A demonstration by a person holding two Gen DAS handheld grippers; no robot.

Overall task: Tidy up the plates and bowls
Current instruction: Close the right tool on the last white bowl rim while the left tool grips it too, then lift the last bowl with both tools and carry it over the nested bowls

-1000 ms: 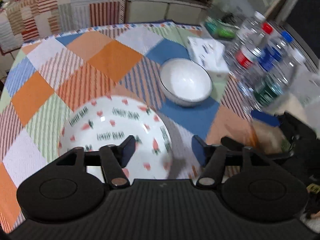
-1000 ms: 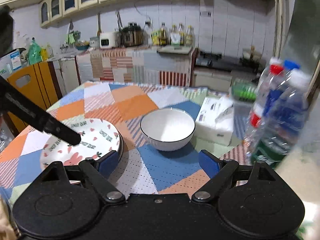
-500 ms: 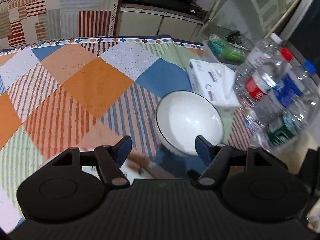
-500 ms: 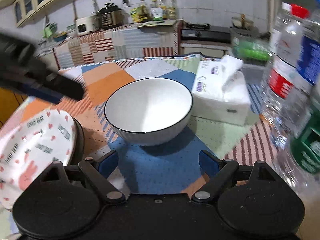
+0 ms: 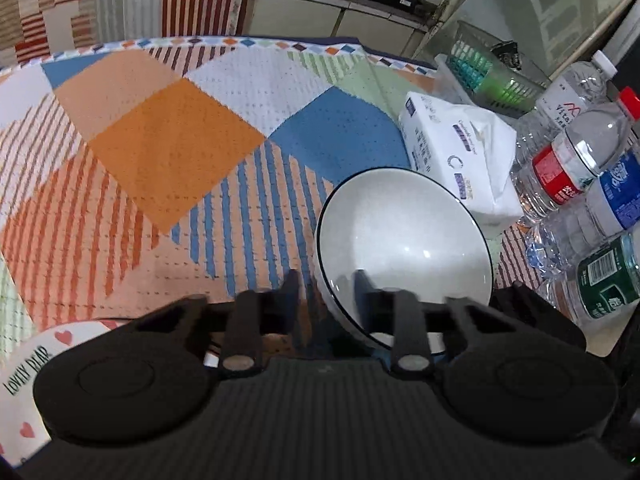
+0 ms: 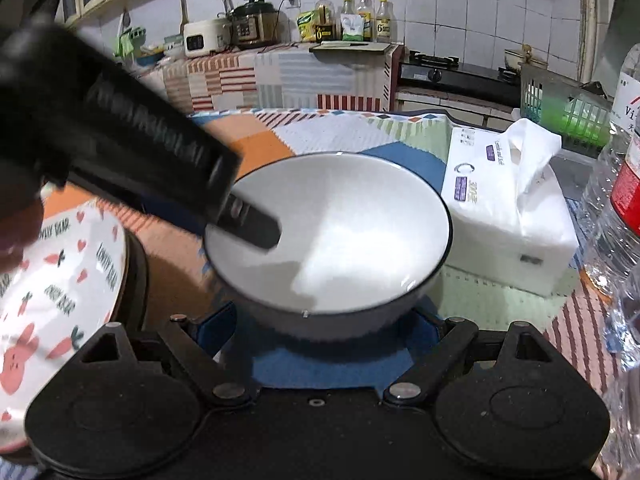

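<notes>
We pinch the left tool (image 5: 326,284) onto the white ceramic black-rimmed bowl (image 5: 404,248) rim, squeezing squarely, right tool (image 6: 320,328) open.

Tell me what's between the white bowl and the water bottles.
The tissue pack lies between the bowl and the bottles, beside the bowl; the right wrist view shows it best.

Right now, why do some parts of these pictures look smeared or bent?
Left wrist view: the left gripper is motion-blurred at the white bowl, one finger either side of its rim; the tablecloth bulges from fisheye distortion. Right wrist view: that gripper is a dark smear; glare whitens the bowl.
</notes>
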